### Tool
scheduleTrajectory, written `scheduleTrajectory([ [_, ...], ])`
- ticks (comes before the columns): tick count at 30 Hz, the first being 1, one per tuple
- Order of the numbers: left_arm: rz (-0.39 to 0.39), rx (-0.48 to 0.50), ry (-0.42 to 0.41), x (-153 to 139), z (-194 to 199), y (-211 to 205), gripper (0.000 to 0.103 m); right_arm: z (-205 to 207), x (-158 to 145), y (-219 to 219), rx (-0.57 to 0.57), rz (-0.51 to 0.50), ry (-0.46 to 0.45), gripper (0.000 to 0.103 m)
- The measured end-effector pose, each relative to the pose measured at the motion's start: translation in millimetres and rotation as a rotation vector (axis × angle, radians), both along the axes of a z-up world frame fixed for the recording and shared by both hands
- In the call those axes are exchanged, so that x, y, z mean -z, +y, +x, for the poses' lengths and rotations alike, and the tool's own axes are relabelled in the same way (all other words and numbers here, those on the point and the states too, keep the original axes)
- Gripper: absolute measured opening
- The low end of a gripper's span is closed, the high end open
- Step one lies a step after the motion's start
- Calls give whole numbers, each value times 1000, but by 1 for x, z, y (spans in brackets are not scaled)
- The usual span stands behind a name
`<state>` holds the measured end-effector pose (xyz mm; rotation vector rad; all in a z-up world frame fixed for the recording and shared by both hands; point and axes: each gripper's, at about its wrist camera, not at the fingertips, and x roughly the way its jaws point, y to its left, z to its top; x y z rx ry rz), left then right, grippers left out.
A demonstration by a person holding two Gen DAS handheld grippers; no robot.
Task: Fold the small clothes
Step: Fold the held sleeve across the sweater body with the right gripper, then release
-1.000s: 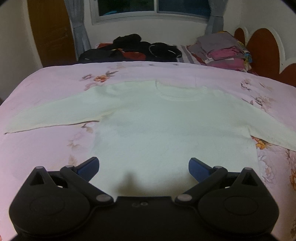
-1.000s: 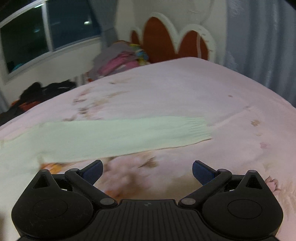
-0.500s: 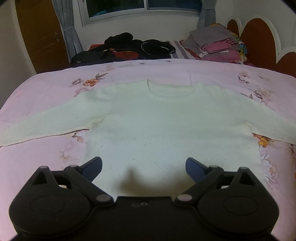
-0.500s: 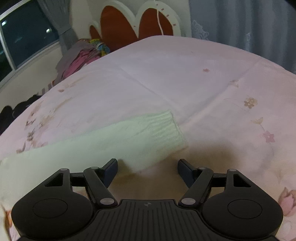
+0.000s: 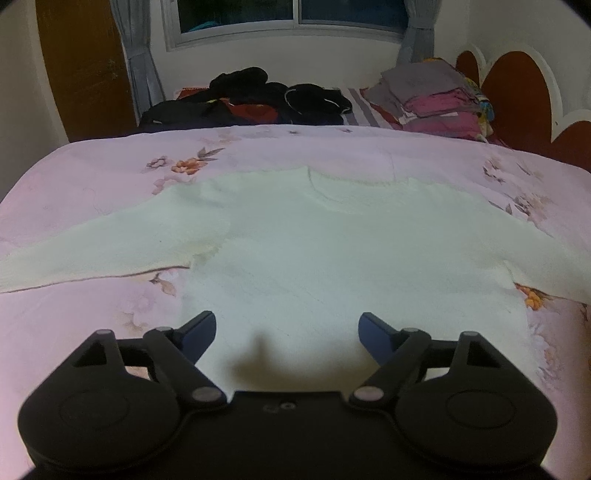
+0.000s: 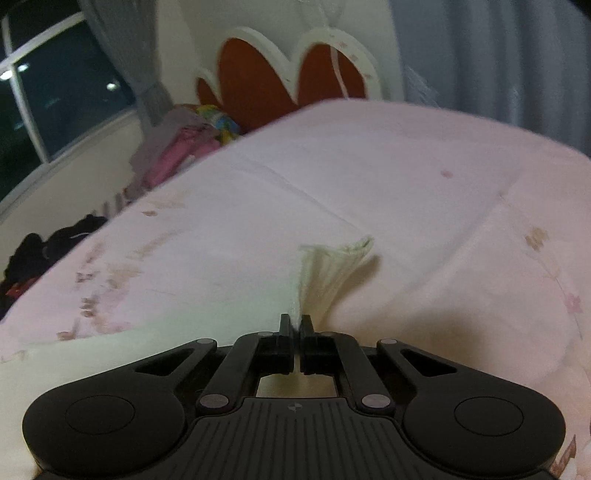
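**Operator:** Right gripper [image 6: 295, 325] is clamping what, and where is the garment lying?

**Technician:** Its jaws have just been closing and are now pinching the ribbed sleeve cuff [image 6: 334, 269] at frame centre, bunching the knit into an upright fan. The pale sweater [image 5: 332, 251] is lying flat across the middle of the pink floral bedspread [image 5: 92, 177], collar toward the top of the frame. The left gripper [image 5: 287, 334] is standing released above the hem, jaws having just been narrowing, with nothing pressed between them.

**Operator:** What is surrounding it?

**Technician:** Dark clothes [image 5: 251, 99] are sitting at upper centre, a folded stack [image 5: 436, 99] at upper right beside the scalloped headboard [image 5: 517, 96], and a window [image 5: 291, 14] is running along the top. Nothing is blocking the sweater.

**Operator:** Anything obscured?

**Technician:** Both sleeves are running off the frame edges in the left view. The gripper body is covering the hem. The right view is blurring.

**Operator:** Changes from earlier?

**Technician:** The cuff was lying flat between spread jaws; it is now gathered. In the left view the sweater is appearing larger.
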<state>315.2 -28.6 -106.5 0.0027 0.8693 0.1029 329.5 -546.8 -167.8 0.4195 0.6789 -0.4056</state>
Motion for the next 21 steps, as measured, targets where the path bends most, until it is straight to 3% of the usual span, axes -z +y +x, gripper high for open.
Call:
scheduleTrajectory([
  [6, -15, 20, -15, 2, 8, 22, 84, 23, -40, 81, -160, -33, -101, 2],
  [11, -44, 2, -28, 5, 9, 53, 85, 49, -61, 185, -351, -41, -161, 2],
  [16, -23, -29, -35, 7, 5, 88, 85, 74, -54, 289, -533, 22, -166, 2],
  [21, -13, -80, -41, 11, 9, 114, 85, 78, -26, 381, -687, 63, -117, 2],
])
